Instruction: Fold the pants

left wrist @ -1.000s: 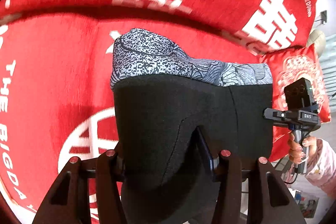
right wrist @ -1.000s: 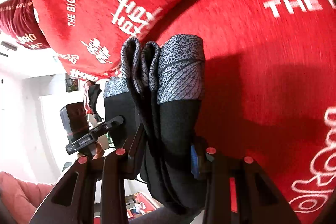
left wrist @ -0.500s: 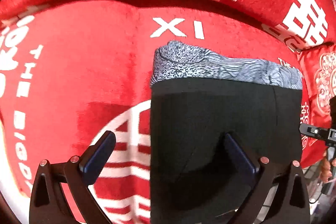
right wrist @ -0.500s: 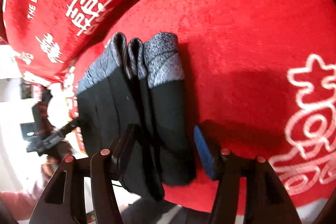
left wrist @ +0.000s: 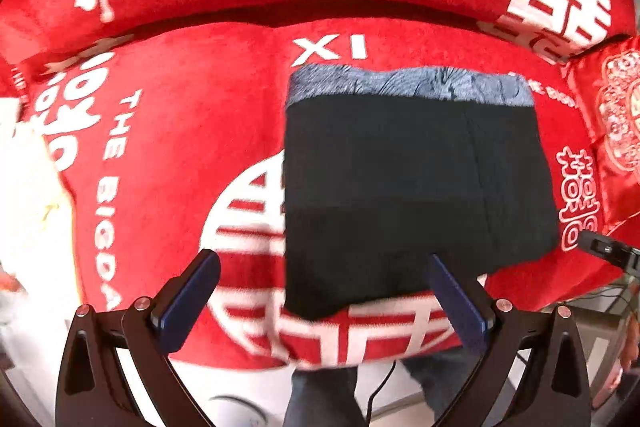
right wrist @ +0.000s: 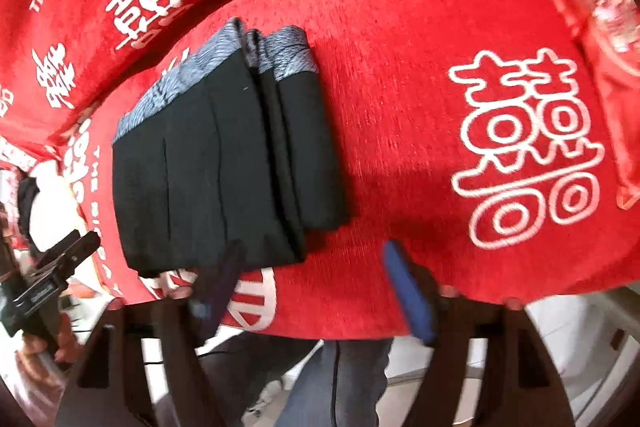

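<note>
Both tools [left wrist: 324, 301] [right wrist: 310, 291] lifted off folded pants [left wrist: 416, 187], downward-pointing.

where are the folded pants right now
The folded pants lie flat on the red cushion, right of centre in the left wrist view, just below the white "XI" lettering.

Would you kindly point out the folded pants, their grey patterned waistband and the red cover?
folded pants [left wrist: 400, 179], left wrist view, black top layer.
grey patterned waistband [left wrist: 408, 85], left wrist view, middle of the band.
red cover [right wrist: 400, 131], right wrist view, bare plush beside the pants.
</note>
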### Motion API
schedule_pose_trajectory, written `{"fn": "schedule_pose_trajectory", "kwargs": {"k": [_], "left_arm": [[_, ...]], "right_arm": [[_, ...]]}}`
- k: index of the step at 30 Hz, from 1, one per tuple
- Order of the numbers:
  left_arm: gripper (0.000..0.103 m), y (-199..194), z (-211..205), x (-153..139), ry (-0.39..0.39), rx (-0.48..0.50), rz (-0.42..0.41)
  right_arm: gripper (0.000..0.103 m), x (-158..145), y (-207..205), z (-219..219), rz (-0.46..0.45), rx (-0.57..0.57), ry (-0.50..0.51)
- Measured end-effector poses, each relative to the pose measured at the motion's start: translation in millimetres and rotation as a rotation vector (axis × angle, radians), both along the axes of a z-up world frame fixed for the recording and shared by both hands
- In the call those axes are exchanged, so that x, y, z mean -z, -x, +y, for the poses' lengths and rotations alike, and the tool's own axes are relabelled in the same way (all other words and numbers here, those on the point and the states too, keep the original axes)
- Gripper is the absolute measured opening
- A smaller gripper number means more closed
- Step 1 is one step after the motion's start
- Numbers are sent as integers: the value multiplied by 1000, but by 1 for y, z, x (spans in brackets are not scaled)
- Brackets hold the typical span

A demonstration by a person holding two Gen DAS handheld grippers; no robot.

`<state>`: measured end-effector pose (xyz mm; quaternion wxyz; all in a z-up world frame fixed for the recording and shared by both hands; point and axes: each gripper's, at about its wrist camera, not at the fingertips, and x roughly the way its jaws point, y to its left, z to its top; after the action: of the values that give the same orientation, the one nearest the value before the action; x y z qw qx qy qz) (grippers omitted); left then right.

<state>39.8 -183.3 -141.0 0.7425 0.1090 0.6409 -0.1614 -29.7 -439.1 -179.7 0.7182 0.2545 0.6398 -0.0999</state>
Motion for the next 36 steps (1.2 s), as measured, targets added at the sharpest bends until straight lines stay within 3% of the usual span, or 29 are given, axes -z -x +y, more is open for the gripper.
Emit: {"fn": "schedule_pose_trajectory", "kwargs": {"k": [7, 13, 20, 36], "left_arm": [[103, 24, -1, -38, -30, 2, -18], [103, 35, -4, -68, -41, 3, -61], [103, 42, 2, -99, -38, -31, -105], [103, 44, -2, -125, -46, -22, -131]], "right_arm": [[103, -55, 5, 44, -81, -53, 135], [103, -80, 4, 64, -94, -52, 113], [103, -110, 3, 87, -71, -96, 166], [103, -128, -4, 100, -31, -85, 170]]}}
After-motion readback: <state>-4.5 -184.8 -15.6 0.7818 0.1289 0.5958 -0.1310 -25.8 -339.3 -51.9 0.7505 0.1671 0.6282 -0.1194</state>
